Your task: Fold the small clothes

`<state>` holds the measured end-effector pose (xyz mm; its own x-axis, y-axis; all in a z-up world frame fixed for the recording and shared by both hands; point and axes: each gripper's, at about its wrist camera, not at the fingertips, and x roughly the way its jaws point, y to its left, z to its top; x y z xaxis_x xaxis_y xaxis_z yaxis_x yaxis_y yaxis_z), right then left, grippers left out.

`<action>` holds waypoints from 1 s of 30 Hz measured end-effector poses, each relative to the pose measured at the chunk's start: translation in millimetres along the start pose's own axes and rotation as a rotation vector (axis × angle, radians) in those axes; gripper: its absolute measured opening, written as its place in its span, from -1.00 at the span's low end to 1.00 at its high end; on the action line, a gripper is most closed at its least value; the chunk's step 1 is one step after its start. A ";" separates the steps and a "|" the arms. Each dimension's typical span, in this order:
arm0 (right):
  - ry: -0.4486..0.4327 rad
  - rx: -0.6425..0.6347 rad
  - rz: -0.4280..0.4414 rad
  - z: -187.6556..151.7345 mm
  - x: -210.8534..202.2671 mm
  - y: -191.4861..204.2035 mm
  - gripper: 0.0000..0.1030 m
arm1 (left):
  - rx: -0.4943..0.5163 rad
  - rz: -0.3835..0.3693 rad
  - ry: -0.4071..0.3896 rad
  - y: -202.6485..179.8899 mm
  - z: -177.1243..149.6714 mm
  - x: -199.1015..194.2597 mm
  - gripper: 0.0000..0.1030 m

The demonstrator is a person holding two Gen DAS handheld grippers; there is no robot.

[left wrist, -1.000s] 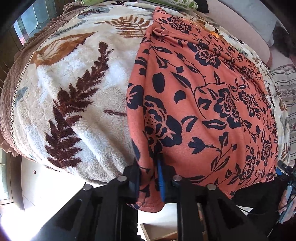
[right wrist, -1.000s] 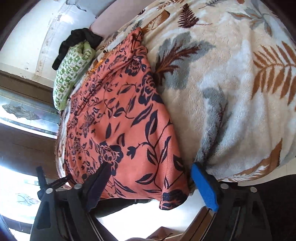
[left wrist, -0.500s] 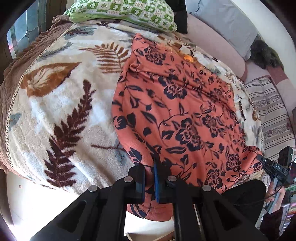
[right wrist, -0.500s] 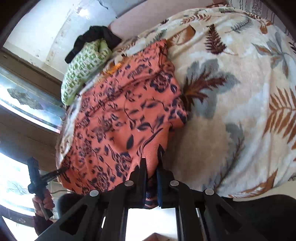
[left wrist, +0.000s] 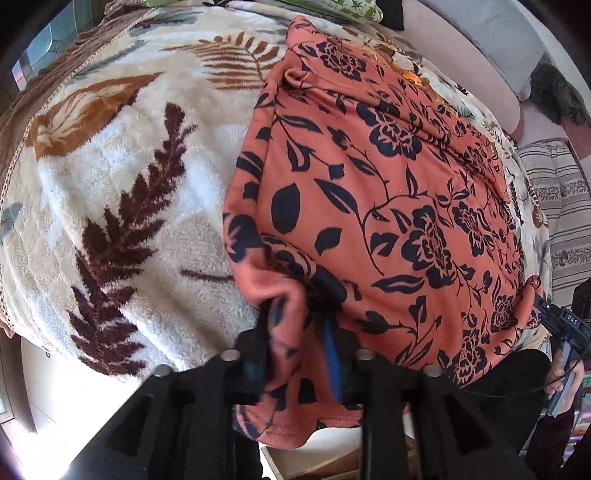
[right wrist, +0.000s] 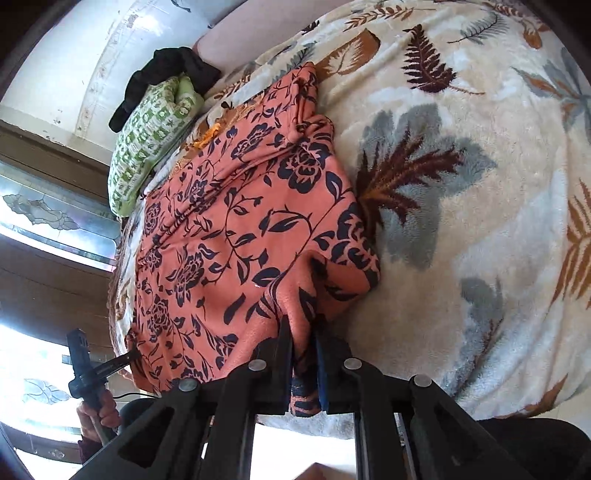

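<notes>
Leaf-print fleece blanket (left wrist: 122,177) carries an orange floral garment (left wrist: 369,192); left gripper (left wrist: 295,339) and right gripper (right wrist: 303,354) each pinch its near hem

I cannot see the tips of the left gripper (left wrist: 297,332): the orange floral garment (left wrist: 369,206) bunches over them, and the cloth there is motion-blurred. Same at the right gripper (right wrist: 303,350), where fabric fills the gap and hides the blue pad's (right wrist: 321,369) face. The garment's near hem drops below the leaf-print blanket's (left wrist: 122,177) edge and behind the gripper frames. The green patterned pillow (left wrist: 347,9) is cut off by the top edge in the left wrist view. The black cloth (right wrist: 166,74) behind that pillow is too crumpled to identify.
</notes>
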<state>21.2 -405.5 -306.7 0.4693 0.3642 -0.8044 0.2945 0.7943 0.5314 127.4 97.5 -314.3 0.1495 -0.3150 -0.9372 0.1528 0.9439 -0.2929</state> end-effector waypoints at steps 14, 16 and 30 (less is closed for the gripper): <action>0.093 -0.163 -0.003 -30.4 8.0 24.3 -0.65 | 0.165 0.055 0.025 -23.4 -27.9 -3.9 -0.80; 0.077 -0.153 0.056 -22.5 -4.9 27.5 -0.66 | 0.151 -0.018 0.029 -23.9 -19.1 -13.1 -0.82; -0.394 0.045 0.312 175.6 -46.2 32.7 -0.81 | 0.059 -0.203 -0.118 -45.0 197.2 -41.5 -0.83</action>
<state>155.3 -481.7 -205.5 0.8169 0.3630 -0.4482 0.1210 0.6519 0.7486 307.0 48.5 -224.9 0.2221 -0.5102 -0.8309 0.2478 0.8537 -0.4580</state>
